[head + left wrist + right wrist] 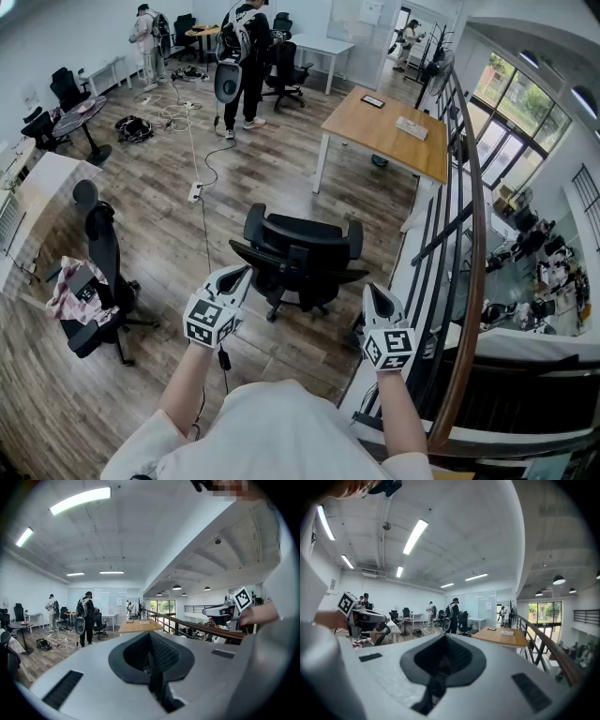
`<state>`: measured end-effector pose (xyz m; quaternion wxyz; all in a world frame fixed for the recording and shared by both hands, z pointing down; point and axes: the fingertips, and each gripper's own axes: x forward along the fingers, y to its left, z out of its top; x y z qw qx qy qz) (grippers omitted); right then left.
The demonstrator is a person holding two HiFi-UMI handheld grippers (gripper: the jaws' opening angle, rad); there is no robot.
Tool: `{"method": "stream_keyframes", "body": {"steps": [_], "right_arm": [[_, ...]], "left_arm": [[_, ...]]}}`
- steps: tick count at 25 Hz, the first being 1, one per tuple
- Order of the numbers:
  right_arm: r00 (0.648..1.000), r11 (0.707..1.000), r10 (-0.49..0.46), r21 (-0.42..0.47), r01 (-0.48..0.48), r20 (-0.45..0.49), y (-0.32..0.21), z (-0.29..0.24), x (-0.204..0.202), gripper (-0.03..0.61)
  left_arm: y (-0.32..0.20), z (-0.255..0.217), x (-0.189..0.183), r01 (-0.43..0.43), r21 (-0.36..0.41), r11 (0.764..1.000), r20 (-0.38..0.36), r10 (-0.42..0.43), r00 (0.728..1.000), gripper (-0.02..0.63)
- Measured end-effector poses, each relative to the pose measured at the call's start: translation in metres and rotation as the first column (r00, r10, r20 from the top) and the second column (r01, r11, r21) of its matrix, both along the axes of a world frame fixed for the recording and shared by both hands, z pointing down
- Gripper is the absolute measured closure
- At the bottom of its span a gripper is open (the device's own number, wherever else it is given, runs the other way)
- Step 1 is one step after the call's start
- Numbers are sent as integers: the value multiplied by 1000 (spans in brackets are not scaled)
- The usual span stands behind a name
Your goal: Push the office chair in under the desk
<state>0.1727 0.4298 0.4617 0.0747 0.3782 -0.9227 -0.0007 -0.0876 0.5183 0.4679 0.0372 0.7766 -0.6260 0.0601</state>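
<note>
Right gripper (444, 653) jaws closed, nothing between; left gripper (363, 616) off to left; wooden desk (499, 637) ahead, railing (548, 651) right, people (452, 616) standing beyond

The office chair (298, 255) stands apart from the desk (384, 129) behind it, left of the railing (479, 242).

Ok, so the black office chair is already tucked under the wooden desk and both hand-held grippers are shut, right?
Not tucked: the head view shows the office chair out on the floor, apart from the wooden desk. The left hand-held gripper and right hand-held gripper are indeed shut.
</note>
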Motion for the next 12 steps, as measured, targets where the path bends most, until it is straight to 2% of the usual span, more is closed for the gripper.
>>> {"method": "stream_keyframes", "body": {"steps": [12], "right_arm": [[1000, 1000, 9, 9, -9, 2, -2, -4, -7, 577]], "left_arm": [[-3, 2, -6, -9, -7, 1000, 0, 9, 1000, 620]]}}
